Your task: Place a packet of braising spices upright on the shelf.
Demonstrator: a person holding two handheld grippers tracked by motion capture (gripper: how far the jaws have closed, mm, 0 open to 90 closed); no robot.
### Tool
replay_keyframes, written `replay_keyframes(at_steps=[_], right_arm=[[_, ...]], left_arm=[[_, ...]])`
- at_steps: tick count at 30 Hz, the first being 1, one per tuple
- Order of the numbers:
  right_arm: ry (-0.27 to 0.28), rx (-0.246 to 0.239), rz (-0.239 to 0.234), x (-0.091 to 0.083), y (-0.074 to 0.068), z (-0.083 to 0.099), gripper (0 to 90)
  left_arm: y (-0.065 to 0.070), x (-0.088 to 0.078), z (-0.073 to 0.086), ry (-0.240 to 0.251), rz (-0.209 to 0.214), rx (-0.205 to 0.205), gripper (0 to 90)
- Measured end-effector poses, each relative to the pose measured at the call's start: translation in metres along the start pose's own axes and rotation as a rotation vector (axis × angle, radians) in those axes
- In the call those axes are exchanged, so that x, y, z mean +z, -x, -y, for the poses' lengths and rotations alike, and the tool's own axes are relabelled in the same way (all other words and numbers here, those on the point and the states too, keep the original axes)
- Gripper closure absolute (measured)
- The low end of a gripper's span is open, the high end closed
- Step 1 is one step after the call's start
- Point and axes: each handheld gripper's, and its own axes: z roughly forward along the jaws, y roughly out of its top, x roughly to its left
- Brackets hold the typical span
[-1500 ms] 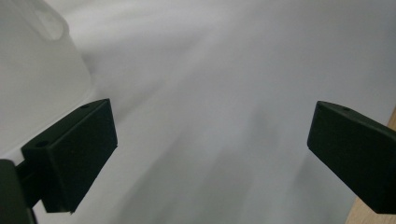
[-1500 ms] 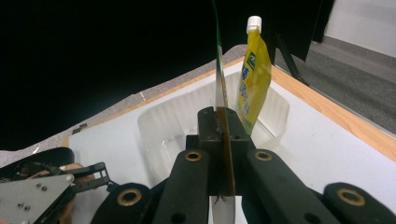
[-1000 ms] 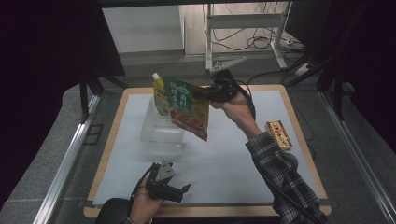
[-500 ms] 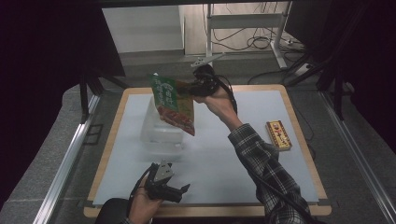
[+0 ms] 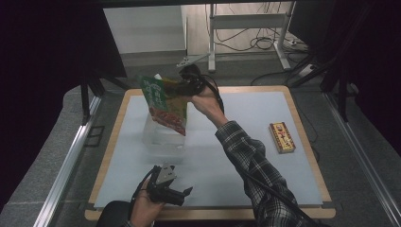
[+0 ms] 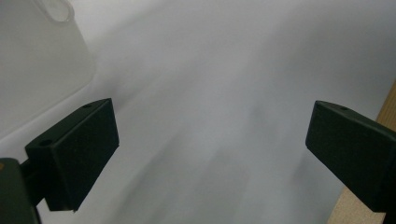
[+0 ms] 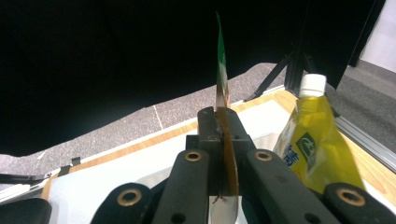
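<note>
Movement is the news: over the last second my right tool (image 5: 182,87) has carried the green food pouch (image 5: 164,101) leftward across the far part of the table (image 5: 246,156), from a spot nearer the middle to one above the clear plastic container (image 5: 158,137). The pouch now hangs in the air, tilted, its lower edge over the container's far side but not touching it as far as I can tell. In the right gripper view my jaws are pressed together on the pouch's (image 7: 223,116) edge, which rises thin and upright between them, and a yellow squeeze pouch with a white cap (image 7: 314,140) stands just beside, to the right in that view.

My left tool (image 5: 182,193) has kept to the near edge of the table, well apart from the container; in the left gripper view its jaws stand wide with nothing between them, just bare table and a corner of the container (image 6: 42,56).

The small red and yellow box (image 5: 282,137) lies where it lay, off to the right.

I judge that the carry is nearly over and that lowering the pouch into the container comes next. I would want it steadied, since it swings from one pinched edge.
</note>
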Motion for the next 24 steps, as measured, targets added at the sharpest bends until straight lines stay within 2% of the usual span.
replay_keyframes(at_steps=[7,12,13,15,22,24], right_arm=[[-0.004,0.02,-0.002,0.008,0.004,0.011,88.7],[-0.044,0.024,0.01,0.017,0.006,0.024,88.6],[-0.015,0.041,-0.007,0.017,0.008,0.028,88.6],[0.009,0.06,-0.017,0.016,0.01,0.032,88.5],[-0.008,0.047,0.029,0.013,0.011,0.034,86.5],[-0.011,0.032,0.042,0.012,0.009,0.033,81.9]], left_arm=[[0.001,0.001,0.0,-0.004,0.003,0.0,2.5],[0.001,0.002,0.0,-0.021,0.004,0.011,2.5],[0.001,0.002,0.0,-0.024,0.002,0.014,2.5],[0.001,0.002,0.0,-0.029,0.002,0.015,2.6],[0.001,0.003,0.001,-0.035,0.003,0.017,2.6],[0.001,0.003,0.001,-0.033,0.004,0.016,2.6]])
